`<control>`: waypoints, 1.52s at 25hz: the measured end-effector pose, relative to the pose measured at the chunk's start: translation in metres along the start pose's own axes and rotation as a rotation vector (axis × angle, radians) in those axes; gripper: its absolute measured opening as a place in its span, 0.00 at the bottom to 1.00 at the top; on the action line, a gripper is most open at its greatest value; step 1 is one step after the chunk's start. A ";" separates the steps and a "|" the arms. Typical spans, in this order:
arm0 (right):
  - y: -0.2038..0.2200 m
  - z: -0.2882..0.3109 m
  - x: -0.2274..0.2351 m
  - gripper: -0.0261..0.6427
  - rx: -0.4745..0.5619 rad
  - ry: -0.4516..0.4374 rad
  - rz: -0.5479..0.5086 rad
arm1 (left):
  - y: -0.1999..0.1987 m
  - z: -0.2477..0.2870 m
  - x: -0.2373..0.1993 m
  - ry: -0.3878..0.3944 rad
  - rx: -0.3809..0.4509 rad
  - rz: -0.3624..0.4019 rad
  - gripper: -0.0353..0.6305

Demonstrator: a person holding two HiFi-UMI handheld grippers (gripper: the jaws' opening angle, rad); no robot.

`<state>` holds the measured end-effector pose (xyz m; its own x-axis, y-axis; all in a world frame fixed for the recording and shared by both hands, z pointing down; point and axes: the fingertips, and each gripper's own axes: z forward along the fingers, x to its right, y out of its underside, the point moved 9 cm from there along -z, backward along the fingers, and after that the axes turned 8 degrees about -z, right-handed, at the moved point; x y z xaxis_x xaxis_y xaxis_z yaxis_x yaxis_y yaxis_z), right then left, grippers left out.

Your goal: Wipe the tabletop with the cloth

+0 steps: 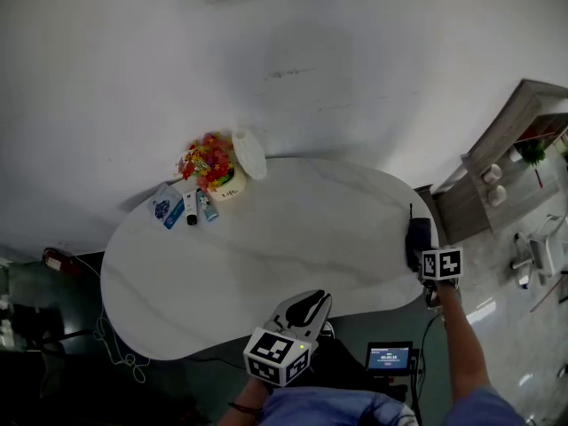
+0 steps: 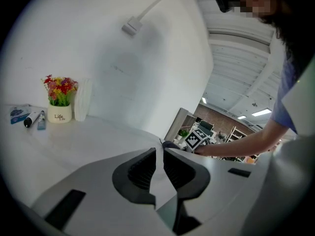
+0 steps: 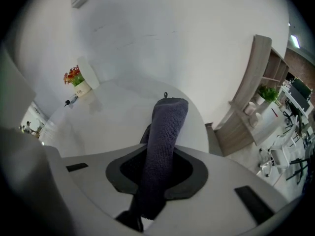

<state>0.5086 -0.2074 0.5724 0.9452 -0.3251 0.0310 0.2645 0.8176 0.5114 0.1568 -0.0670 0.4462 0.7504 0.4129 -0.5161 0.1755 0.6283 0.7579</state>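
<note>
The white oval tabletop [image 1: 266,256] fills the middle of the head view. At its right edge a dark grey cloth [image 1: 417,236] hangs from my right gripper [image 1: 426,257], which is shut on it. In the right gripper view the cloth [image 3: 166,132] stands up out of the jaws of the right gripper [image 3: 162,168] and folds over toward the table [image 3: 113,122]. My left gripper [image 1: 316,302] hovers at the table's near edge, its jaws shut with nothing between them. In its own view the left gripper [image 2: 160,156] points across the table [image 2: 74,136].
A small pot of red and yellow flowers [image 1: 213,169], a white ribbed cup [image 1: 249,153], two tubes [image 1: 197,208] and a blue packet [image 1: 165,208] sit at the table's far left. A wooden shelf [image 1: 506,158] stands to the right. A small lit screen [image 1: 389,358] is below the near edge.
</note>
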 end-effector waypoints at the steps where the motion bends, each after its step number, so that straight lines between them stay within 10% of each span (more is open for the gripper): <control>1: 0.004 -0.003 0.010 0.16 0.001 0.014 0.017 | 0.000 0.001 0.001 -0.004 -0.001 0.000 0.14; 11: 0.012 -0.016 0.002 0.16 0.050 0.026 0.034 | 0.009 -0.030 -0.011 -0.042 0.008 0.006 0.14; 29: -0.023 -0.010 -0.411 0.16 0.127 -0.473 -0.280 | 0.028 -0.201 -0.093 -0.106 0.100 -0.019 0.14; 38: 0.015 0.006 -0.519 0.16 0.040 -0.563 -0.350 | 0.041 -0.238 -0.116 -0.110 0.108 -0.029 0.14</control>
<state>0.0205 -0.0290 0.5694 0.5577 -0.7757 0.2955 0.5199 0.6039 0.6042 -0.0747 0.0674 0.4426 0.8083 0.3174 -0.4959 0.2608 0.5621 0.7848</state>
